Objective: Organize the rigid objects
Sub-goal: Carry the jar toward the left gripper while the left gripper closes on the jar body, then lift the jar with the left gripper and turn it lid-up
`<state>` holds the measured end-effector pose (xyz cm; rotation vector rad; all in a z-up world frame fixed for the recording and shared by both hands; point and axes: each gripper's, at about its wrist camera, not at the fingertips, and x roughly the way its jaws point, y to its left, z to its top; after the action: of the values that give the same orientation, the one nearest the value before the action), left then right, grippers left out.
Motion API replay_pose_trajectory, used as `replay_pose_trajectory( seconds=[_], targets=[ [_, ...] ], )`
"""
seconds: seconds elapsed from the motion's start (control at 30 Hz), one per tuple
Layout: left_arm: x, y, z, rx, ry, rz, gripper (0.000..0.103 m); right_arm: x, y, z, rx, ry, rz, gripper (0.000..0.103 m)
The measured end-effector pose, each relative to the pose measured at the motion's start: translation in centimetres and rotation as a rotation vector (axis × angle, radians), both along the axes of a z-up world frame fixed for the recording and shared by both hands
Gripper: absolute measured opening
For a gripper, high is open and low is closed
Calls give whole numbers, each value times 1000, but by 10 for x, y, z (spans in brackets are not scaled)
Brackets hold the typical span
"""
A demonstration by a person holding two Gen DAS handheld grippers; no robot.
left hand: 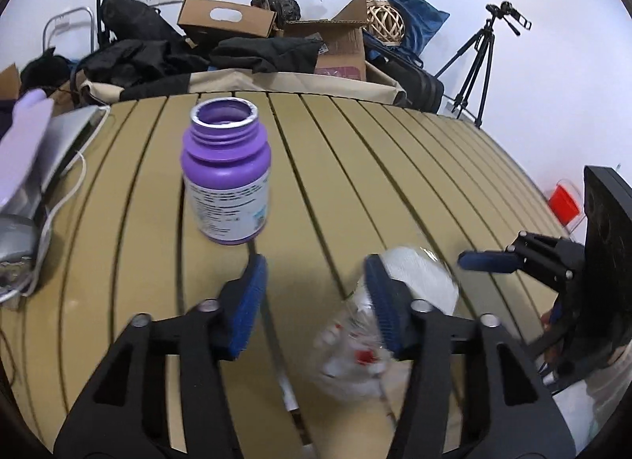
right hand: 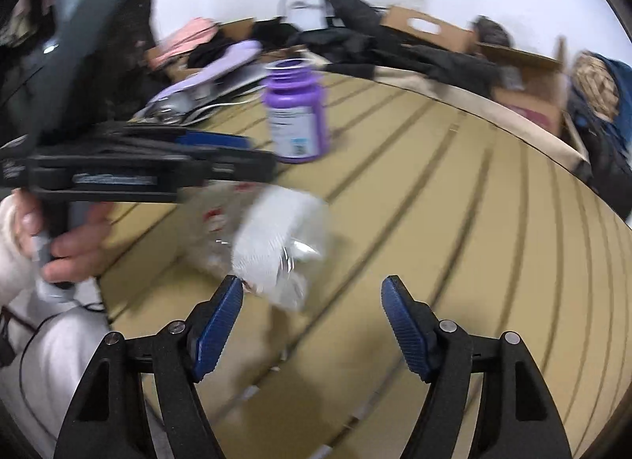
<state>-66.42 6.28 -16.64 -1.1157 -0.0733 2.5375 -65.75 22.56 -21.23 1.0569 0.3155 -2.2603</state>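
A purple bottle (left hand: 226, 170) with no cap stands upright on the slatted tan table (left hand: 355, 166); it also shows in the right wrist view (right hand: 296, 115). A clear plastic container with a white cap (left hand: 418, 277) lies blurred on the table, just outside the right finger of my left gripper (left hand: 314, 271), which is open and empty. In the right wrist view the clear container (right hand: 272, 245) lies ahead of my right gripper (right hand: 312, 293), which is open and empty. The right gripper also shows at the right edge of the left wrist view (left hand: 489, 261).
A laptop and white cable (left hand: 67, 151) lie at the table's left. Behind the table are black clothes (left hand: 150, 56), cardboard boxes (left hand: 339, 48), a wicker ball (left hand: 385, 20) and a tripod (left hand: 482, 60). A red item (left hand: 565, 202) sits beyond the right edge.
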Motion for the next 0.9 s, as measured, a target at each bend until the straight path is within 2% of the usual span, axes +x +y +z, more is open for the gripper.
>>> replay_pose_trajectory(
  seconds=[0.07,0.1,0.17,0.2,0.23,0.3,0.33,0.37,0.47,0.6,0.67,0.73,0.83,0.9],
  targets=[
    [6,-3,7,3,14,-15,81,-1,7,-1,-17,-12,-40,78],
    [9,-4,12,20,17,-46,86,0,8,-1,-25,-18,-50,78],
    [14,4,17,44,6,-140,103,8,12,3,-40,-14,-62,78],
    [14,11,15,43,-19,-195,103,9,13,5,-37,-10,-75,78],
    [11,22,10,18,-72,-270,103,10,16,6,-34,-10,-92,78],
    [3,41,-5,-69,-158,-337,102,11,28,8,-49,-22,-127,78],
    [-2,48,-13,-115,-184,-342,87,12,33,9,-61,-31,-139,78],
    [-5,53,-19,-158,-194,-319,63,12,39,9,-69,-36,-152,78],
    [-6,59,-19,-178,-176,-285,60,18,48,10,-83,-43,-172,78],
    [-5,59,-4,-140,-81,-258,60,22,57,12,-106,-48,-202,78],
    [-8,56,10,-118,-14,-237,60,20,66,19,-166,-46,-219,78],
    [-13,58,31,-130,95,-217,60,17,75,30,-287,-43,-224,78],
    [-17,65,63,-130,245,-246,61,-2,89,56,-557,-89,-197,82],
    [-16,69,79,-109,298,-284,61,-15,90,70,-671,-119,-179,83]
  ],
)
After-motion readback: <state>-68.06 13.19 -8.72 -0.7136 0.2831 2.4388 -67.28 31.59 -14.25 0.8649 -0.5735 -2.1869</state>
